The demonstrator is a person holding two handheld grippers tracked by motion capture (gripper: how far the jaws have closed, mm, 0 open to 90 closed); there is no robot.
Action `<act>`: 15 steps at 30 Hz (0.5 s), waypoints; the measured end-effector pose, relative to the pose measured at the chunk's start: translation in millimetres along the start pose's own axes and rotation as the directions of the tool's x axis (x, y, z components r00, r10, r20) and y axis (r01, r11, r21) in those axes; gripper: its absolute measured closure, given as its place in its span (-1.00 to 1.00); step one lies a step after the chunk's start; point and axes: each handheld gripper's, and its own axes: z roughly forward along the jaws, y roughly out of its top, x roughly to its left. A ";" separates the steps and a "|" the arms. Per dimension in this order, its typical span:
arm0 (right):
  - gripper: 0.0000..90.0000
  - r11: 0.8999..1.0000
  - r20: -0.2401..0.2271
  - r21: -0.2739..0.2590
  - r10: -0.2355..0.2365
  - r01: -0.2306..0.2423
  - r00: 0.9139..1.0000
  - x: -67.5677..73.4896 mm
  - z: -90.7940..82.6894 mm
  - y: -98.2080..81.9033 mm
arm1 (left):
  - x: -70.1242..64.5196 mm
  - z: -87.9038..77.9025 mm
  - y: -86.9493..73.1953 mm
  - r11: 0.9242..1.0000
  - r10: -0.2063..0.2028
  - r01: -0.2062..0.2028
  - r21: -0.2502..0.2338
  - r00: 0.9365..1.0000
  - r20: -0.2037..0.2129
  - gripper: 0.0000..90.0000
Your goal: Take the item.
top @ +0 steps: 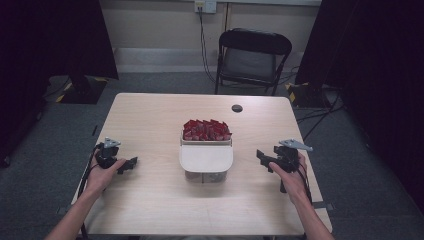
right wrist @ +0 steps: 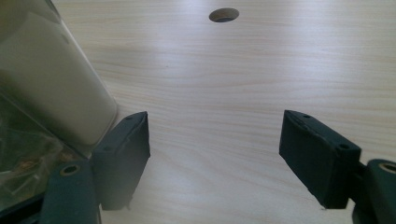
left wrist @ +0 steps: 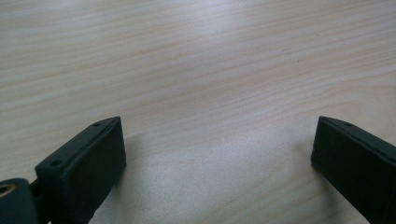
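Pale wood tabletop (top: pixel 150 115) with a round hole (top: pixel 237 108), grey carpet floor (top: pixel 165 82), black folding chair (top: pixel 252 57) behind, cream wall (top: pixel 160 22) with socket (top: pixel 205 5) and hanging cable (top: pixel 202 40), black curtains (top: pixel 55 37) either side, dim light

A black folding chair (top: pixel 254 59) stands beyond the far edge of the light wooden table (top: pixel 150 195). A round hole (top: pixel 237 108) sits near the table's far edge. Grey carpet (top: pixel 360 170) surrounds everything.

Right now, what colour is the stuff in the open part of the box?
Red: the pieces fill the uncovered back of the box. The high view shows it best.
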 end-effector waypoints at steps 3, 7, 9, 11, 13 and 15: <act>-0.47 1.000 -0.005 -0.012 -0.001 0.001 1.000 2.3 -1.7 2.5 | -0.1 0.0 0.0 1.000 -0.001 0.001 -0.001 1.000 0.000 -0.95; -0.46 1.000 -0.006 -0.029 0.004 -0.004 1.000 4.5 -4.3 5.4 | -0.1 0.0 0.0 1.000 -0.001 0.001 -0.001 1.000 0.000 -0.95; -0.44 0.999 -0.014 -0.034 0.002 -0.003 1.000 6.1 -5.3 6.3 | -0.1 0.0 0.0 1.000 -0.001 0.001 -0.001 1.000 0.000 -0.95; -0.43 0.999 -0.031 -0.034 0.004 -0.005 1.000 7.9 -6.4 7.9 | 0.0 0.0 0.0 1.000 0.000 0.000 0.000 1.000 0.000 -0.95; -0.40 0.999 -0.037 -0.038 0.005 -0.006 0.999 10.0 -7.6 9.6 | -0.1 0.0 0.0 1.000 -0.001 0.001 0.000 1.000 0.000 -0.95; -0.35 0.999 -0.036 -0.038 -0.002 0.001 0.999 12.5 -9.4 11.5 | 0.0 0.0 0.0 1.000 0.000 0.000 0.000 1.000 0.000 -0.95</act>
